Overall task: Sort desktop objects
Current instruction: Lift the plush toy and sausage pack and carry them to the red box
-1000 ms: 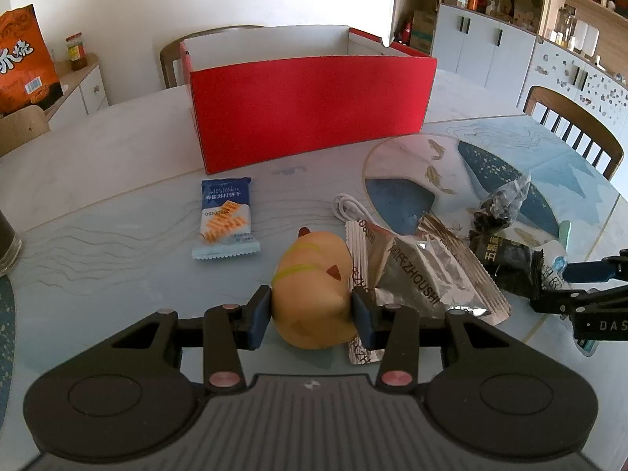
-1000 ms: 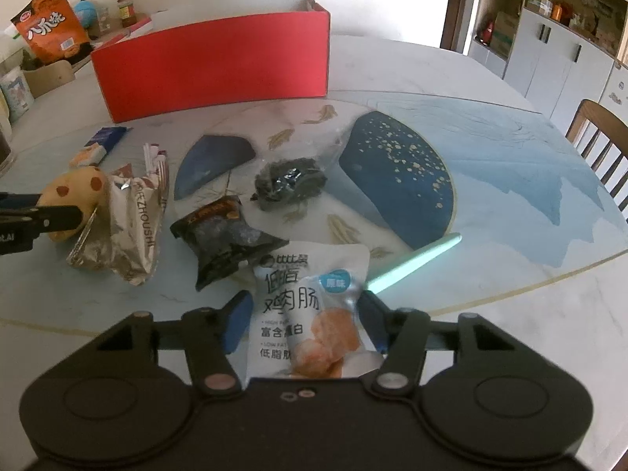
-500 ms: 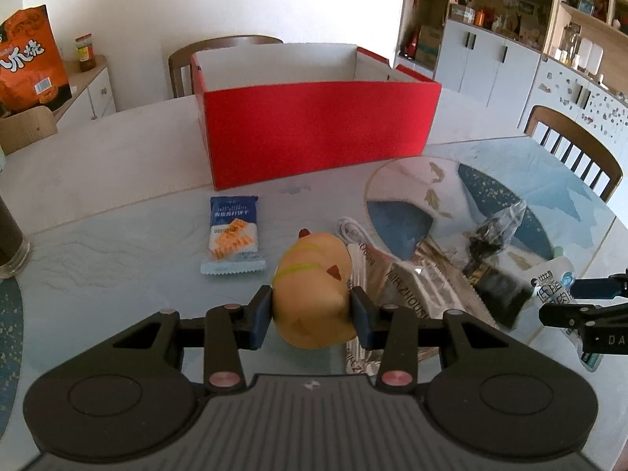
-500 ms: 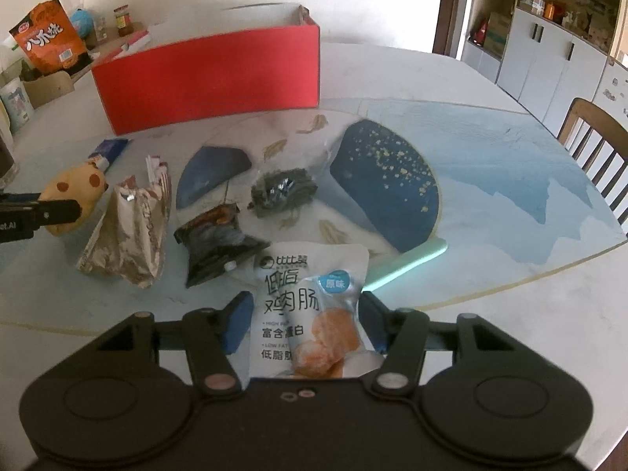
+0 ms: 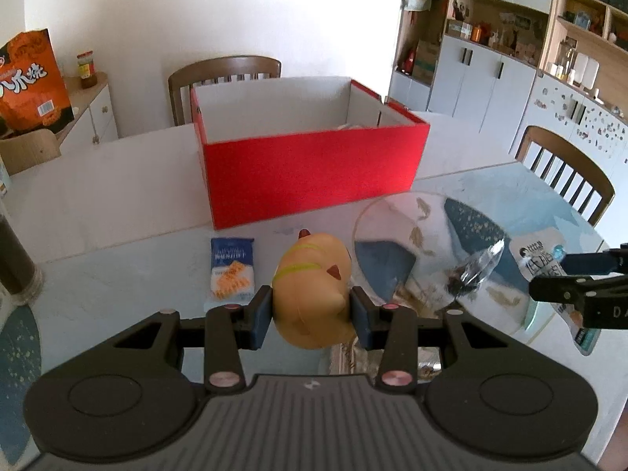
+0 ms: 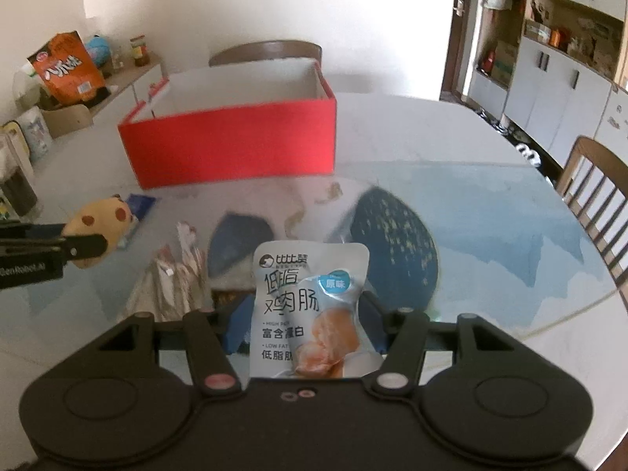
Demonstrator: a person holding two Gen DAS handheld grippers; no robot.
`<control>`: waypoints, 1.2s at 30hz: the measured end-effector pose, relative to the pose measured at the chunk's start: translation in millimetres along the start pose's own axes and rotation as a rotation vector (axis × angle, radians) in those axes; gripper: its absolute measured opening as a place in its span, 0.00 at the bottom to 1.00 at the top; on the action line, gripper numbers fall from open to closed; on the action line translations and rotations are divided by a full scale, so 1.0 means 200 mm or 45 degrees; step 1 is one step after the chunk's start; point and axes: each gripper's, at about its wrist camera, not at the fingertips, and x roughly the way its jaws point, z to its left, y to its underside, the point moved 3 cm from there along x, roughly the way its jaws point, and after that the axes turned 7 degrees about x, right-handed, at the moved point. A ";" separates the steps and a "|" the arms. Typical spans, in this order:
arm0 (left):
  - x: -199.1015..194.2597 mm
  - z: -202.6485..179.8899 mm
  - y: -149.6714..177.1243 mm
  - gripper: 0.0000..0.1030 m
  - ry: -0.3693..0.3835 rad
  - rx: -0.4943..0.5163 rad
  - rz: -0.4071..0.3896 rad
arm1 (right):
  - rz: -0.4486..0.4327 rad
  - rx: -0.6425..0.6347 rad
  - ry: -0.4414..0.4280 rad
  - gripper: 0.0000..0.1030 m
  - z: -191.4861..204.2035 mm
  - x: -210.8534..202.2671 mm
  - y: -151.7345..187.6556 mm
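My left gripper (image 5: 311,316) is shut on a yellow plush toy (image 5: 314,288), held in the air above the table; the same toy (image 6: 100,227) shows at the left of the right wrist view. My right gripper (image 6: 304,324) is shut on a white and pale blue snack pouch (image 6: 310,306), also lifted off the table. An open red box (image 5: 310,157) with a white inside stands at the back of the table, also seen as the red box (image 6: 231,145) from the right. A blue biscuit packet (image 5: 231,271) lies flat in front of it.
A silver foil bag (image 6: 168,286) and a clear bag of dark snacks (image 5: 471,271) lie on the patterned glass table (image 6: 490,212). Wooden chairs (image 5: 569,172) stand around it. An orange snack bag (image 5: 31,78) sits on a side cabinet at the left, and a dark jar (image 5: 13,255) at the table's left edge.
Both grippers have risen, lifting the plush toy and the snack pouch off the table. More of the red box's inside now shows. The things left on the table sit lower in both views.
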 end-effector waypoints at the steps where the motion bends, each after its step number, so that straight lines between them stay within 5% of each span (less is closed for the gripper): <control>1: -0.01 0.00 -0.02 0.40 0.002 0.001 -0.005 | -0.005 -0.004 -0.011 0.57 0.01 -0.01 -0.02; 36: -0.01 0.07 -0.66 0.40 -0.042 0.007 -0.136 | -0.149 -0.186 -0.180 0.57 0.18 -0.02 -0.77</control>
